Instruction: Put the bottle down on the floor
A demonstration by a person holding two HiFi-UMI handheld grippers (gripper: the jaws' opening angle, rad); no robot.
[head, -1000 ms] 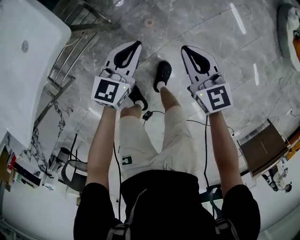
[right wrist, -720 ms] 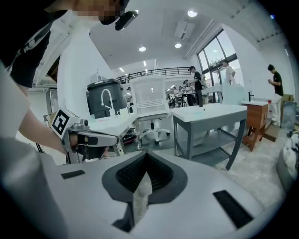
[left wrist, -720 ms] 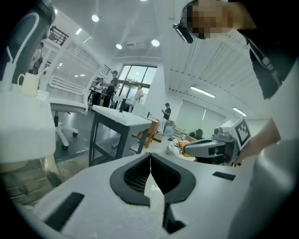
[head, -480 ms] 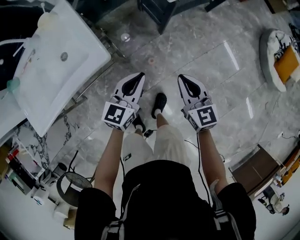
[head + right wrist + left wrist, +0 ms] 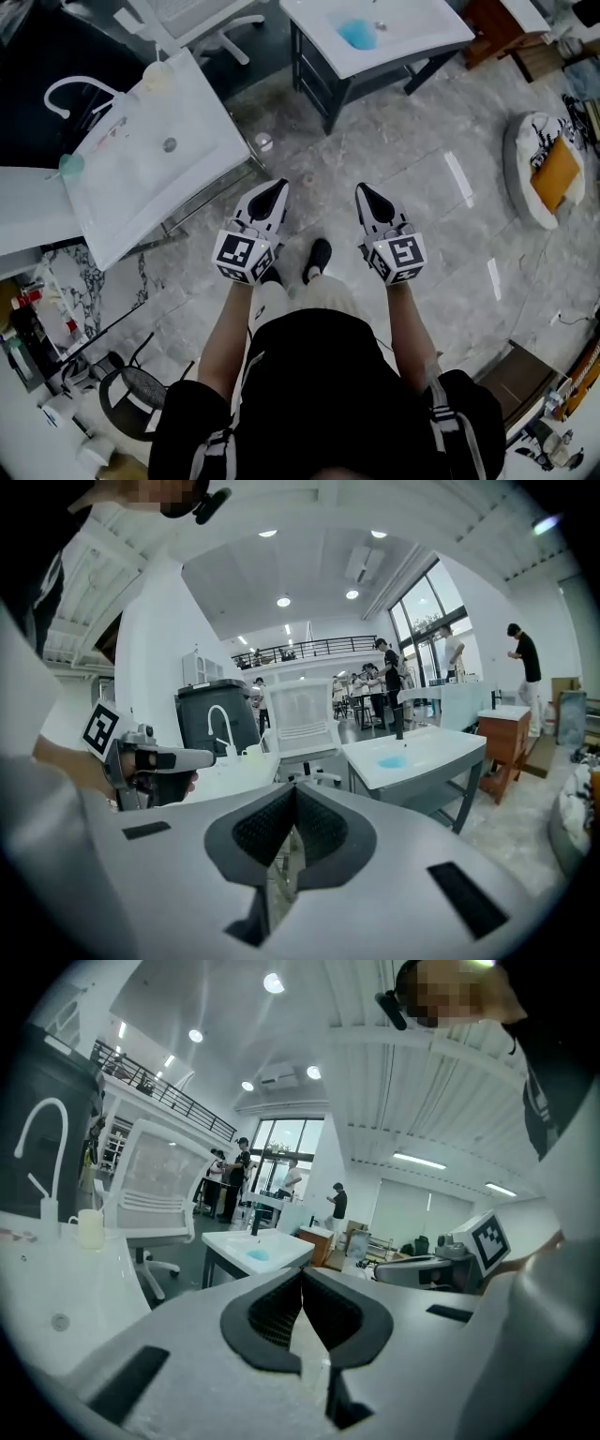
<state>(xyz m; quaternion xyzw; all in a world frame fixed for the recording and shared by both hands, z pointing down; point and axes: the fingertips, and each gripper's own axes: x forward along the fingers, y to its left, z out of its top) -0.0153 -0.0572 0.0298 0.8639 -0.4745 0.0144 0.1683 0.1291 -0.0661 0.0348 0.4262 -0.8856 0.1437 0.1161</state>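
My left gripper [image 5: 278,185] and right gripper [image 5: 361,188] are held side by side in front of the person, above the grey marble floor [image 5: 422,141]. Both have their jaws closed tip to tip with nothing between them. The left gripper [image 5: 302,1275] and the right gripper [image 5: 294,790] point level across the room in their own views. A small clear round object [image 5: 263,142], perhaps the bottle seen from above, stands on the floor ahead of the left gripper, near the leg of the white counter [image 5: 187,178].
The white counter at the left carries a sink with a curved tap [image 5: 70,89]. A second sink table [image 5: 412,42] with a blue patch stands ahead. A round cushion [image 5: 539,169] lies at the right, a brown box [image 5: 511,375] lower right, a black stool [image 5: 141,394] lower left. People stand far off.
The head view has pulled back from the floor, taking in much more of the room. Both grippers look smaller and have lifted level. Their jaws have stayed closed.
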